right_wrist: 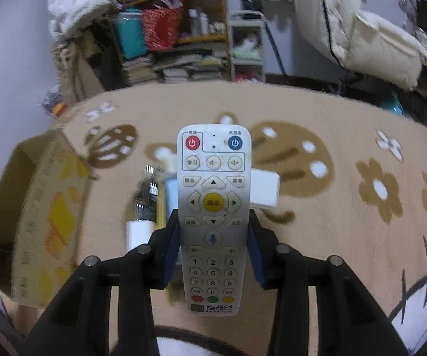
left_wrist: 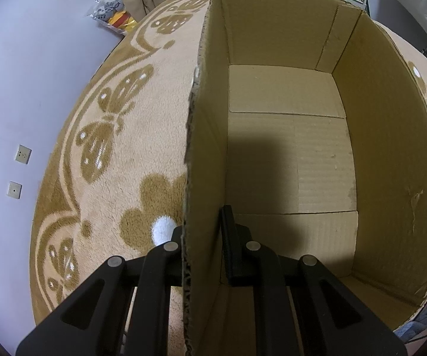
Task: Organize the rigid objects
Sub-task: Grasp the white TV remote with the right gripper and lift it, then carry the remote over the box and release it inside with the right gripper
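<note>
The remote (right_wrist: 213, 216), clamped upright by the right gripper (right_wrist: 213, 237), is best carried level toward the cardboard box (right_wrist: 35, 207) at nine o'clock, whose wall is pinched by the left gripper (left_wrist: 203, 252)

Flowered rug (right_wrist: 347, 148) — cluttered shelf (right_wrist: 178, 23) behind

A beige carpet (right_wrist: 317, 112) patterned with brown flowers was observed; a cardboard box (right_wrist: 44, 207) at nine o'clock and a white block (right_wrist: 265, 190) at centre were recorded on it.
</note>
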The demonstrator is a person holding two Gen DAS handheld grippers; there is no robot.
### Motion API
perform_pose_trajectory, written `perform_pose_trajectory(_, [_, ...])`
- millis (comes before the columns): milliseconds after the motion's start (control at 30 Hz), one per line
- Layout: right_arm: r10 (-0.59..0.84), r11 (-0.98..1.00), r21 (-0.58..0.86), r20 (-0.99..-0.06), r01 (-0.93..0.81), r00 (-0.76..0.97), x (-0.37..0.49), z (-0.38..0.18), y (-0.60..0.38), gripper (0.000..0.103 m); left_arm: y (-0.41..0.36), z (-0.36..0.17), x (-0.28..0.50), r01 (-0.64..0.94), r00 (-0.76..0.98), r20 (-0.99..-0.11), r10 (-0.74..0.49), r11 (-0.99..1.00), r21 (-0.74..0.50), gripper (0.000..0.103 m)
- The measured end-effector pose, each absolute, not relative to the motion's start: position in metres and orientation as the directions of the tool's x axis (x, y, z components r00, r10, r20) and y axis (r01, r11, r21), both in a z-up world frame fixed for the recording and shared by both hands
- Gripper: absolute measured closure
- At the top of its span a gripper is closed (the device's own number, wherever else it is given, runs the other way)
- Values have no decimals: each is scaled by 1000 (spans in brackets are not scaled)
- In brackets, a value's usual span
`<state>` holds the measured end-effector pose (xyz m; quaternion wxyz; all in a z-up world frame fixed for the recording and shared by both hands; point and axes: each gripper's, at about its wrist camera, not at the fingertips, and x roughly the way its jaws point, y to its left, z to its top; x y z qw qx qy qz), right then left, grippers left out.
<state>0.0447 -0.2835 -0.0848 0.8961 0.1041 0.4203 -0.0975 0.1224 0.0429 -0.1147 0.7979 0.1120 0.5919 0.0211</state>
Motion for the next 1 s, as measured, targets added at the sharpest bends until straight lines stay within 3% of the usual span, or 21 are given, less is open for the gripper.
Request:
perform_pose_trajectory(600, [146, 977, 215, -656, -2, 741, 75, 3, -184, 59, 42, -114, 122, 104, 296, -941, 166, 973, 204, 91])
perform_pose_trajectory(1000, [266, 959, 255, -662, -124, 701, 102, -10, -118, 59, 45, -115, 123, 101, 289, -945, 155, 976, 191, 92])
